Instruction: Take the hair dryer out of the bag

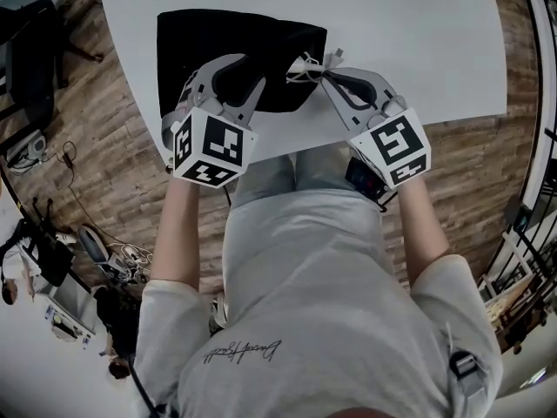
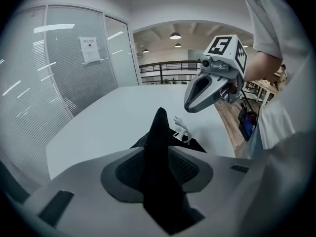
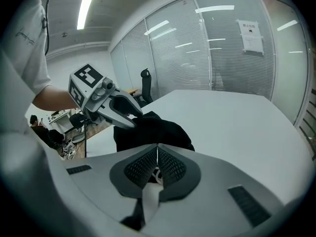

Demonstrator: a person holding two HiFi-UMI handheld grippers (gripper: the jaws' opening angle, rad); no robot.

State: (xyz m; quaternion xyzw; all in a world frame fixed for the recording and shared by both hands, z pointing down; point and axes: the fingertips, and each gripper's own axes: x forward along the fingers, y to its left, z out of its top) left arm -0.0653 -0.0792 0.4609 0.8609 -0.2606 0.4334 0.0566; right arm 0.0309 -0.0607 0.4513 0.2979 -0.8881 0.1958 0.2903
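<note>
Bag fabric (image 2: pixel 160 125) between parted left claw (image 2: pixel 159 157)

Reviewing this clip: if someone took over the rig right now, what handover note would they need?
Left tool: jaws apart, a fold of the black bag standing between them, apparently not clamped.
Right tool: shut, tips at the white cord by the bag's right corner; whether it pinches the cord is unclear.
Things: bag lies on the white table; only cord and plug are out, the hair dryer itself is not visible.
Done: cord exposed.
Left: regrip the bag, draw it out.
</note>
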